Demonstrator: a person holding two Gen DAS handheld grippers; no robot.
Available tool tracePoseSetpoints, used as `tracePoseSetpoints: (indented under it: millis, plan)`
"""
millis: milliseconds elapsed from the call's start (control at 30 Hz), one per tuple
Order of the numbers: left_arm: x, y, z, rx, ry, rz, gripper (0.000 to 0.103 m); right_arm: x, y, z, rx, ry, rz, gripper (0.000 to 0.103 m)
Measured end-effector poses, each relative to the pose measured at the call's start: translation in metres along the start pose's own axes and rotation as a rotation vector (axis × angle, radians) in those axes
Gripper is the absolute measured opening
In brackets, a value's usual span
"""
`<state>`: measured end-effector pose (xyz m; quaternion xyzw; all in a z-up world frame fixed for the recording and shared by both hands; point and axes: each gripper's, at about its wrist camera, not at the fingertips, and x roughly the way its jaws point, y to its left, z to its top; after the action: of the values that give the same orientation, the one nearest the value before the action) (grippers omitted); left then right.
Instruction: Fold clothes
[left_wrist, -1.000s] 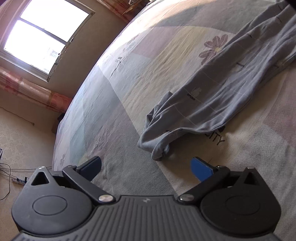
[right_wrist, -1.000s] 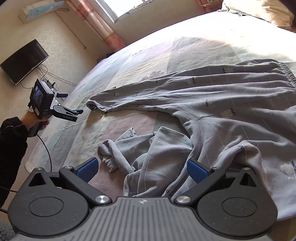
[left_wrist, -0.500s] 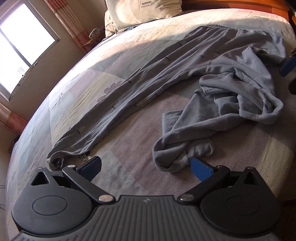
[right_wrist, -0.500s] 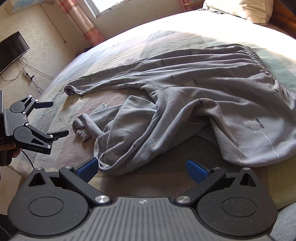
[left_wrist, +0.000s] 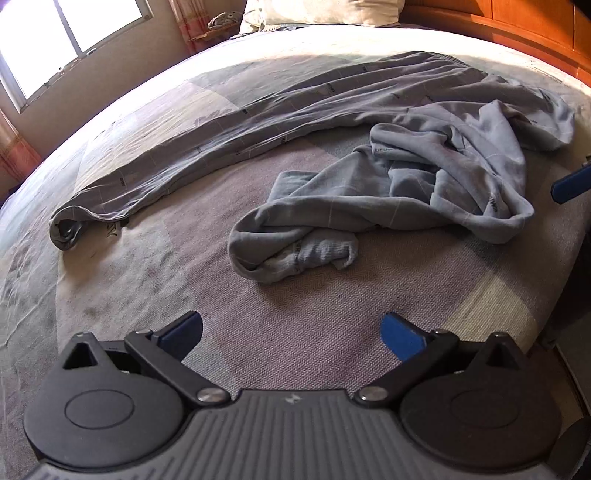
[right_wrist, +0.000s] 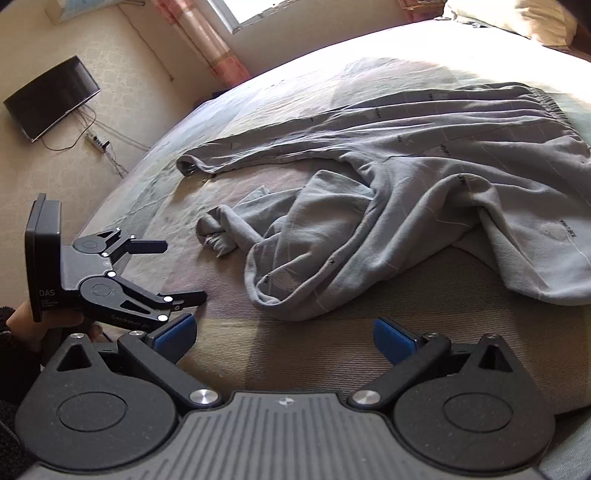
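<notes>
Grey sweatpants (left_wrist: 369, 110) (right_wrist: 424, 155) lie on the bed. One leg stretches out flat, its cuff (left_wrist: 66, 229) (right_wrist: 186, 166) at the far end. The other leg is crumpled in a heap, and its cuff (left_wrist: 314, 254) (right_wrist: 216, 236) is nearest my left gripper (left_wrist: 291, 332). That gripper is open and empty, hovering short of the crumpled cuff. My right gripper (right_wrist: 282, 334) is open and empty too, just before the bunched fabric. The left gripper (right_wrist: 184, 271) also shows in the right wrist view, held in a hand.
The patterned bedspread (left_wrist: 147, 288) covers the bed. A pillow (left_wrist: 317, 11) and a wooden headboard (left_wrist: 498, 26) lie beyond the waistband. A window (left_wrist: 55, 40) is on the left. A wall TV (right_wrist: 51, 96) and cables hang past the bed's foot.
My left gripper swung round from the straight leg's cuff and now faces the crumpled leg. My right gripper pulled back toward the bed's near edge. Both stayed open.
</notes>
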<state>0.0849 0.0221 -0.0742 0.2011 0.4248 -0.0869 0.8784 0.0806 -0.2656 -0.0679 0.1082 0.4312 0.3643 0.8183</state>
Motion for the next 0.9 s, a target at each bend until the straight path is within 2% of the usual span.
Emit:
tracePoseSetpoints:
  millis: [167,300,633,900]
  plan:
    - [-0.004,0.007,0.000,-0.021,-0.004,0.024,0.102,0.025,0.019,0.005,-0.032,0.089,0.155,0.103]
    - [-0.005,0.010,0.000,-0.040,-0.010,0.020,0.102,0.048,0.022,0.014,-0.060,0.107,0.091,0.103]
    - [0.005,0.018,0.015,-0.039,-0.044,-0.006,0.102,0.076,0.007,0.086,-0.153,-0.025,-0.007,0.103]
    - [0.014,0.023,0.028,-0.050,-0.068,-0.025,0.102,0.120,-0.020,0.135,-0.169,-0.020,-0.050,0.103]
